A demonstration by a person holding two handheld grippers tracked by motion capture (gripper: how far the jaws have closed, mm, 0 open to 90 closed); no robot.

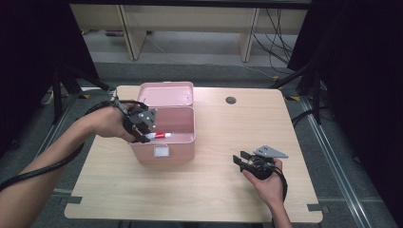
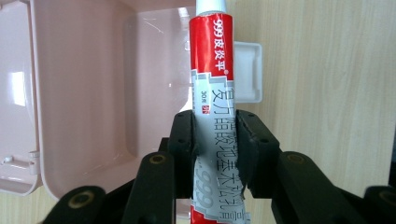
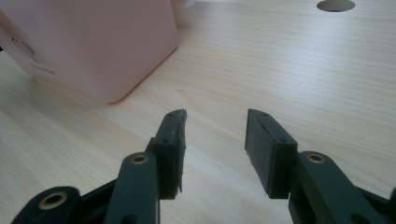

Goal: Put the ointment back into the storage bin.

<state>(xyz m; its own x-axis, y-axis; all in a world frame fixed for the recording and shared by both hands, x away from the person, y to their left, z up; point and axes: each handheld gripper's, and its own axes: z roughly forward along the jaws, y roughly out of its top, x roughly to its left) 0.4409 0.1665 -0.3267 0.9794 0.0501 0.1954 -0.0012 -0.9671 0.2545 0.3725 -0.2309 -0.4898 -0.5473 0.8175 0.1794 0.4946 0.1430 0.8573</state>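
Over on the left we have our left gripper (image 1: 142,129) clamped on the ointment tube (image 1: 159,136) — red, white and silver, cap pointing away from the jaws. In the left gripper view the pads (image 2: 183,140) bite the tube (image 2: 212,93) across its silver lower half, and the foil creases in between them. So it looks soft, light and easily crushed, we reckon; a firmer squeeze could kink it or push paste toward the cap. The red upper part near the neck seems rounder and stiffer, probably the safer place to pinch, and the glossy skin may slip if our grip goes slack.

Moving to the middle: the tube hangs over the open mouth of the pink box (image 1: 166,147), near its left wall and level with the rim, not yet lying inside. The lid (image 1: 166,94) is thrown back flat on the table (image 1: 223,190) behind. What we can see of the interior looks bare — pale pink wall and floor; the corners are hidden from us.

On the right, our right gripper (image 1: 241,159) rests low on the wood, well apart from the box, jaws standing apart with nothing between them.
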